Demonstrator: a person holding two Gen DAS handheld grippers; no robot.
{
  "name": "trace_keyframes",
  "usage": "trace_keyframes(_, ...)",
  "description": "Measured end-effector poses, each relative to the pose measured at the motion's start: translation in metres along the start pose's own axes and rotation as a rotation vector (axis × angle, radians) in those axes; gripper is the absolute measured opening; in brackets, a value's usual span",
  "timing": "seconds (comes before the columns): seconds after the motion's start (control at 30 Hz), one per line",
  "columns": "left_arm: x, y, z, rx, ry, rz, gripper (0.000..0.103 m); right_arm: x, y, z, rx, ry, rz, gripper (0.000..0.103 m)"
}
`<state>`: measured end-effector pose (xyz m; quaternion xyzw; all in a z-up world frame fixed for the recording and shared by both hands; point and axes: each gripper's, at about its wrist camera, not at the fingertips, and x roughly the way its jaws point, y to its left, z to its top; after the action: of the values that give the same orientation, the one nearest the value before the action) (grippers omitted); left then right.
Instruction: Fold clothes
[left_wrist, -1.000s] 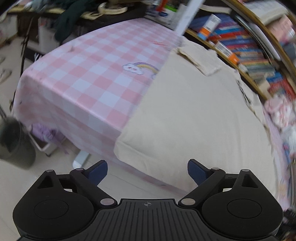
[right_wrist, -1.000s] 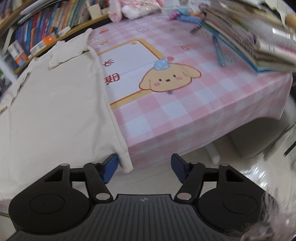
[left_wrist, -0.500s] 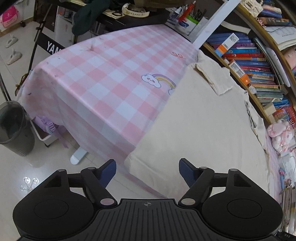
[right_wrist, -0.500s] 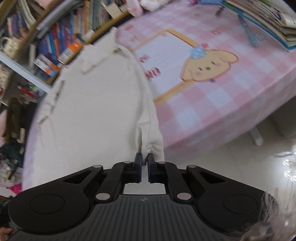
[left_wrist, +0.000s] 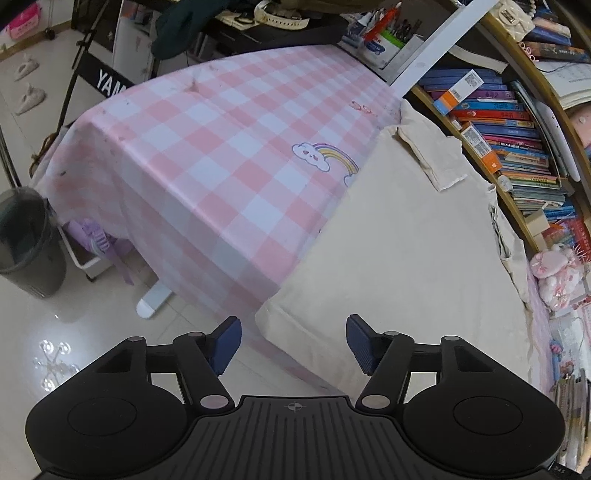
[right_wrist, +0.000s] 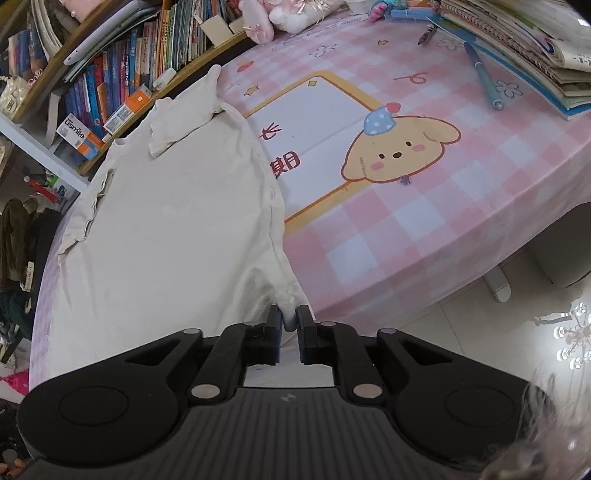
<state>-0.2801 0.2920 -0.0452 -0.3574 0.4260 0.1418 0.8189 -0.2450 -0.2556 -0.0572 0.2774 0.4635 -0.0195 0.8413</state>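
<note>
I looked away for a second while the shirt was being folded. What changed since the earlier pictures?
The right gripper closed on the near hem corner of the cream shirt, bunching it. The left gripper has been closing around the other hem corner, pads not yet on cloth. The shirt otherwise lies flat on the pink tablecloth, as before.

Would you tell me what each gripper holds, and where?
The right gripper pinches the cream cotton T-shirt at its bottom hem corner; the left gripper holds nothing.
</note>
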Motion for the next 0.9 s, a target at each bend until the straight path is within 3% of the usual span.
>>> trace_keyframes(0.2,0.006,-0.001,-0.004,0.001,0.004,0.02,0.059,0.001,0.006,0.001,-0.041,0.007,-0.019,0.01)
trace_keyframes(0.47,0.02,0.008,0.016,-0.037,-0.012,-0.007,0.057,0.002,0.007,0.003,-0.024,0.022,-0.037,0.01)
trace_keyframes(0.57,0.03,0.007,0.016,-0.06,0.011,-0.011,0.045,0.002,0.008,0.004,-0.019,0.026,-0.042,0.01)
trace_keyframes(0.63,0.029,0.005,0.015,-0.073,0.019,-0.031,0.019,0.002,0.009,0.004,-0.028,0.028,-0.048,0.009)
trace_keyframes(0.67,0.026,0.003,0.015,-0.083,0.014,-0.042,0.014,0.001,0.009,0.004,-0.033,0.029,-0.051,0.007)
trace_keyframes(0.83,0.001,-0.012,0.019,-0.041,-0.029,-0.134,0.014,-0.012,0.007,0.003,-0.033,0.007,-0.036,0.006)
trace_keyframes(0.9,0.006,-0.018,0.023,-0.007,-0.016,-0.13,0.014,-0.013,0.007,0.003,-0.034,-0.001,-0.033,0.006)
